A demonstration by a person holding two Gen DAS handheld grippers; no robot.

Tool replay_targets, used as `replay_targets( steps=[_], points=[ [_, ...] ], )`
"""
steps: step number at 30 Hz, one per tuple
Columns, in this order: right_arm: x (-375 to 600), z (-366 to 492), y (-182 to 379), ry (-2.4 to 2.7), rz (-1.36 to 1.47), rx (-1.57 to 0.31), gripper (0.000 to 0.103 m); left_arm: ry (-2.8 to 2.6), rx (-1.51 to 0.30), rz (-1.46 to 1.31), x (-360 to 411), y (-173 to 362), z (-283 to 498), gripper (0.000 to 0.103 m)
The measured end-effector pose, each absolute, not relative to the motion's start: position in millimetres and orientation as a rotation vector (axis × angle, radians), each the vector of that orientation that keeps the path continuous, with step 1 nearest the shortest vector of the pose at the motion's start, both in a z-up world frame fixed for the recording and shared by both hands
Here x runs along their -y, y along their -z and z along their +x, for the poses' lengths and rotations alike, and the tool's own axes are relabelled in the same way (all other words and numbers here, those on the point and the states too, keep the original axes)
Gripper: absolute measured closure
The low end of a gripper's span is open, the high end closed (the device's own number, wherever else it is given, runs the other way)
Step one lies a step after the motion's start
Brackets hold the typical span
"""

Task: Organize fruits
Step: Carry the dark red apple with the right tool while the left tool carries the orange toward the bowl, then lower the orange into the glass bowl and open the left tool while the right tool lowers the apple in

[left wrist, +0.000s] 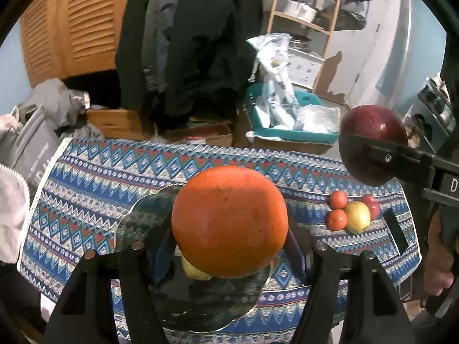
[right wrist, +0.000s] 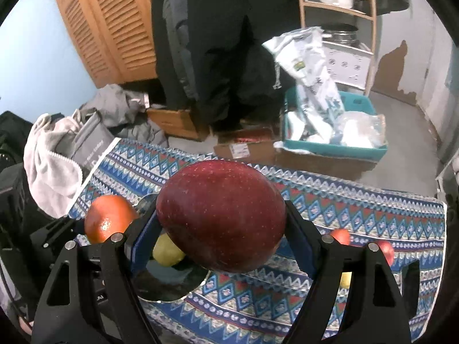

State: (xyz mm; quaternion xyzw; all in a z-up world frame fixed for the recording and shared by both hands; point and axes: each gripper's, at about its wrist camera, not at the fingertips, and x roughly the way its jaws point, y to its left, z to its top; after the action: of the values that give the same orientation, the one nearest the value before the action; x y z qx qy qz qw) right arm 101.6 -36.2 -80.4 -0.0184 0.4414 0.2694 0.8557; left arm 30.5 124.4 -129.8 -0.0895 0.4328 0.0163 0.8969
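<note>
Partly hidden yellow fruit (left wrist: 195,271) (under orange (left wrist: 229,220))

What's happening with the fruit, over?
Left gripper holding orange. Right gripper holding red apple. Both above glass plate. Nothing blocking.

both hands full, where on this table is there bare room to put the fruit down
On the glass plate, only a yellow fruit lies under the held orange; its near part is free. Bare cloth runs from plate to far edge. Crowded: the fruit cluster below the held apple.
</note>
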Motion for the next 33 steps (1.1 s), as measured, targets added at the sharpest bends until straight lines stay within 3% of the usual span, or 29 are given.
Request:
replay_targets(
  steps=[33],
  points=[
    [-40.4, 122.3, 183.9, -0.640, -0.078, -1.143, 0.022, -0.118, -1.085, -0.294, -191.8, 223.0, 54.0, 0.034]
  ],
)
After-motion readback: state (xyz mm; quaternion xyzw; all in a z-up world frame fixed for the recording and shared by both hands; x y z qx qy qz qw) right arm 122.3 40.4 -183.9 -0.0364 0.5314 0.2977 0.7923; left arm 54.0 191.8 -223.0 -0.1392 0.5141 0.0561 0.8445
